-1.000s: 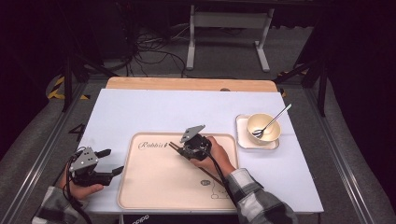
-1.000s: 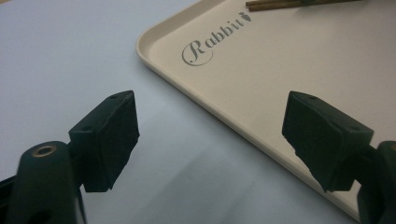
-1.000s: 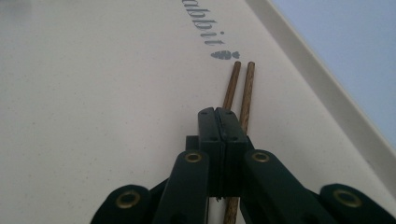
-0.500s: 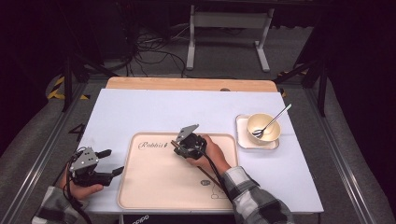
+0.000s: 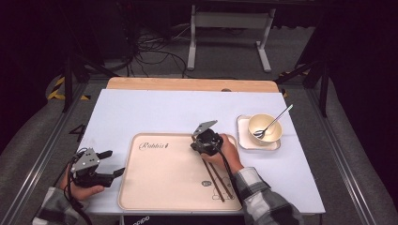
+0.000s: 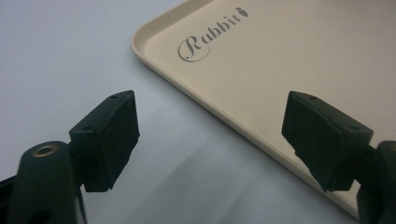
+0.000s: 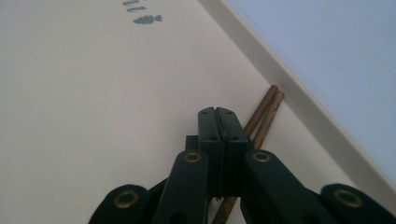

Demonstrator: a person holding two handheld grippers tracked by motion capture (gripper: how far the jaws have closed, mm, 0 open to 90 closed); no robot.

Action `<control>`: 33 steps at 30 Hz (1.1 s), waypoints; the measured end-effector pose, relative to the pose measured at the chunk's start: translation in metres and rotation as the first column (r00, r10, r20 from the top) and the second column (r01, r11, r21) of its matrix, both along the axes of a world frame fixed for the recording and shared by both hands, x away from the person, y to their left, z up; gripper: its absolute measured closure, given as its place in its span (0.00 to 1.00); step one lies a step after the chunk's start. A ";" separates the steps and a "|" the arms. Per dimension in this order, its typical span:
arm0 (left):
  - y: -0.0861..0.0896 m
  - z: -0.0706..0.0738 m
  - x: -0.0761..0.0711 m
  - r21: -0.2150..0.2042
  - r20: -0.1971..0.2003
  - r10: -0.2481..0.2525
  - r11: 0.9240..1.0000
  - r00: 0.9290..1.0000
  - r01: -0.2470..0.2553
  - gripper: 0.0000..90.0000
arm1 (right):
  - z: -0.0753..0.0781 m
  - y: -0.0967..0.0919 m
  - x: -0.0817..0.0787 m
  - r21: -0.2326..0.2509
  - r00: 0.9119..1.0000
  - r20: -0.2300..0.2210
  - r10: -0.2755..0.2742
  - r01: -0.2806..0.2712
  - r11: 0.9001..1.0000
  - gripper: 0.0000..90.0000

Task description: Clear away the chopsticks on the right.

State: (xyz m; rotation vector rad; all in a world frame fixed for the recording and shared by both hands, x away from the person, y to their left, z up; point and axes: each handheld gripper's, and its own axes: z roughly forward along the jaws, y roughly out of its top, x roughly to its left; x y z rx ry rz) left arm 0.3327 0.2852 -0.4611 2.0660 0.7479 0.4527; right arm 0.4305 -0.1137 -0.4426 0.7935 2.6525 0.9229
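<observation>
The right gripper (image 5: pixel 207 138), jaws pressed fully together with nothing between them, hovers over the right side of the tray (image 5: pixel 155 187), directly above a pair of brown chopsticks (image 5: pixel 215 180). The chopsticks lie side by side, touching, on the tray floor near its right rim; in the right gripper view their tips (image 7: pixel 267 109) stick out just past the closed jaws. They look light, thin and stiff, probably smooth enough to roll or slide apart (two loose sticks rarely stay paired). A pinch across both at once, near the middle of their length, seems the safest hold. The left gripper (image 5: pixel 96 166) rests at the tray's left edge, jaws wide apart and holding nothing. A bowl (image 5: pixel 265 127) with a spoon (image 5: pixel 274 121) stands well apart on the right.
</observation>
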 end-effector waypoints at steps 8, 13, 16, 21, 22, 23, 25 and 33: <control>-0.001 0.000 0.000 0.003 -0.002 0.000 1.000 1.000 0.000 0.22 | 0.001 -0.024 -0.003 -0.017 0.999 0.014 -0.034 0.034 0.999 1.00; -0.001 0.000 0.000 0.001 -0.003 0.000 1.000 1.000 0.000 0.22 | 0.001 -0.044 -0.005 -0.015 0.997 0.017 -0.072 0.072 0.997 1.00; 0.000 0.000 0.000 -0.002 0.000 0.002 1.000 1.000 -0.002 0.22 | 0.001 -0.051 -0.006 -0.008 0.996 0.018 -0.085 0.085 0.996 1.00; 0.000 0.000 0.000 -0.004 0.002 0.003 1.000 1.000 -0.003 0.22 | 0.000 -0.063 -0.011 -0.015 0.993 0.056 -0.106 0.107 0.994 0.99; 0.000 0.000 0.000 -0.003 0.001 0.005 1.000 1.000 -0.005 0.22 | -0.001 -0.064 -0.012 -0.013 0.992 0.061 -0.107 0.108 0.994 0.99; 0.000 0.000 0.000 -0.003 -0.002 0.007 1.000 1.000 -0.007 0.22 | -0.001 -0.066 -0.013 -0.015 0.991 0.068 -0.111 0.112 0.994 0.99; 0.000 0.000 0.000 0.002 -0.001 0.005 1.000 1.000 -0.005 0.22 | -0.001 -0.068 -0.014 -0.031 0.989 0.091 -0.116 0.120 0.992 0.99; 0.000 0.001 -0.001 0.000 0.003 0.005 1.000 1.000 -0.005 0.22 | 0.000 -0.083 -0.017 -0.030 0.985 0.090 -0.149 0.152 0.988 0.99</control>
